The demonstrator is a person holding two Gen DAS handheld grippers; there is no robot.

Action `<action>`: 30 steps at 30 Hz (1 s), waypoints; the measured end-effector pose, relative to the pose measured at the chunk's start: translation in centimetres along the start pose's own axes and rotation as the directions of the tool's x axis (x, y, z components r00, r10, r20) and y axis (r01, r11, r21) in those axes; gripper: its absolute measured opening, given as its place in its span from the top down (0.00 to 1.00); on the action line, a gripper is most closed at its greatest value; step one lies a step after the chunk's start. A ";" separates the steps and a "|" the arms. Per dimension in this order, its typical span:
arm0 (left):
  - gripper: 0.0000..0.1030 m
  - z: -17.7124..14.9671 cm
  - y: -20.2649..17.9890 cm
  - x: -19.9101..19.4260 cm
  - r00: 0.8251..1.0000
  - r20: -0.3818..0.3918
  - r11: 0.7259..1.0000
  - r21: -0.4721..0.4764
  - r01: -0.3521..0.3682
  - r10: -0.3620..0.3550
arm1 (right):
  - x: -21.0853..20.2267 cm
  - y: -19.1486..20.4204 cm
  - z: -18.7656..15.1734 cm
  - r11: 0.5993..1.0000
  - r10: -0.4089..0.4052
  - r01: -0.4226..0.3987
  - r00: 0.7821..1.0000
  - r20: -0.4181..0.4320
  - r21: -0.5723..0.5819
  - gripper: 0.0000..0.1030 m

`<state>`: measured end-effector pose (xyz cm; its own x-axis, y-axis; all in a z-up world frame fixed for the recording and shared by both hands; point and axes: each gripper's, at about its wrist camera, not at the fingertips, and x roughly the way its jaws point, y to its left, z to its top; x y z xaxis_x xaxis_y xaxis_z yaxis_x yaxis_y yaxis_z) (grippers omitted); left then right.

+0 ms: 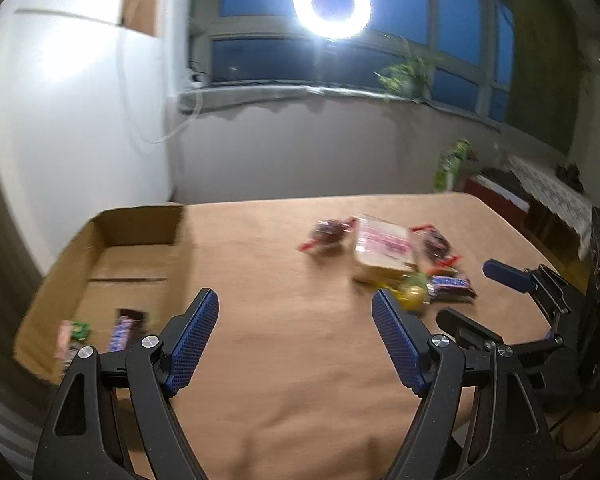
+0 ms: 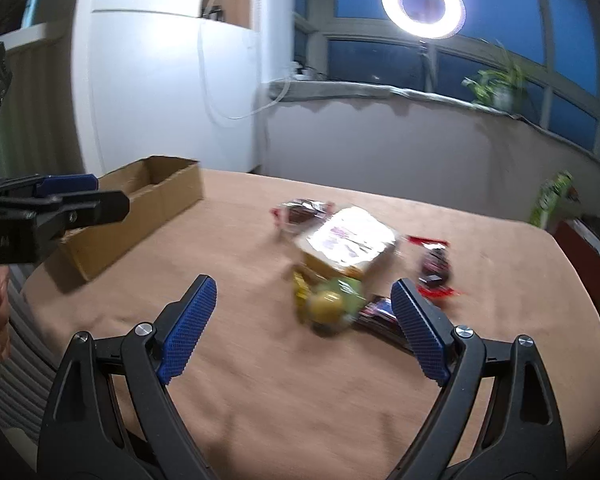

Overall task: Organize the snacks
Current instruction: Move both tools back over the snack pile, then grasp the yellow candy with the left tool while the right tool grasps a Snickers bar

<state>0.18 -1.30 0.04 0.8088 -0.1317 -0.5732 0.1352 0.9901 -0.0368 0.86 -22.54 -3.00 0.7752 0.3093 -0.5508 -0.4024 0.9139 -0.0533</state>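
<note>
Snacks loose on the table, both grippers empty

Snacks lie in a blurred cluster on the brown table point(image 1: 300, 360), and we count about six there: a clear flat packet with pink print point(image 1: 384, 250), two dark wrappers with red ends point(image 1: 327, 234) either side of it, a yellow-green pack point(image 1: 412, 294), a dark chocolate bar point(image 1: 452, 286) touching that pack, and a small yellow wrapper seen only from the right wrist point(image 2: 300, 284). Blur keeps us from an exact count.

We see one open cardboard box point(image 1: 136, 224) at the table's left edge, well apart from the cluster. Inside it lie one chocolate bar in a dark wrapper point(image 1: 122, 332) and at least one pink-and-green packet point(image 1: 74, 334) near the front corner.

We hold two grippers. Our left gripper point(image 1: 296, 334) has its jaws apart over bare table beside the box, nothing between them. Our right gripper point(image 2: 304, 322) also stands wide apart, hovering before the cluster with the yellow-green pack seen between its fingers but not pressed.

Beyond the table, one lit ring lamp point(image 1: 332, 4) stands before a dark window point(image 1: 452, 16), two plants point(image 1: 406, 74) sit near the sill, and a white refrigerator point(image 1: 80, 112) stands behind the box.
</note>
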 end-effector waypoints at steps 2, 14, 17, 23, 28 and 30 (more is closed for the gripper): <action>0.23 0.1 -1.5 0.4 1.000 -0.012 1.000 0.022 0.014 -0.014 | -0.4 -1.2 -0.5 1.000 -0.009 0.009 1.000 -0.001 0.020 0.11; 0.23 0.2 -6.8 2.8 0.996 -0.069 0.994 0.094 0.057 -0.051 | -1.0 -5.3 -2.4 0.997 -0.029 0.031 0.999 -0.018 0.070 0.11; 0.23 0.1 -7.2 3.8 0.995 -0.087 0.994 0.088 0.066 -0.058 | -0.6 -6.2 -2.8 0.997 -0.030 0.034 0.998 -0.051 0.069 0.11; 0.23 -0.5 -8.0 7.3 0.987 -0.150 0.994 0.075 0.074 -0.063 | 1.1 -8.0 -4.0 0.997 -0.034 0.044 0.990 -0.140 0.070 0.11; 0.23 -1.2 -8.2 10.7 0.971 -0.226 0.996 0.034 0.088 -0.078 | 2.8 -9.0 -4.3 0.998 -0.028 0.040 0.980 -0.198 0.058 0.11; 0.23 -1.4 -8.3 11.6 0.968 -0.241 0.996 0.037 0.083 -0.072 | 3.4 -9.4 -4.2 0.998 -0.025 0.036 0.976 -0.215 0.049 0.11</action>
<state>7.62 -10.95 -7.46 0.6354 -0.1872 -0.7492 0.2229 0.9733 -0.0542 5.25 -31.21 -7.86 0.6623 0.2227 -0.7154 -0.3499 0.9362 -0.0325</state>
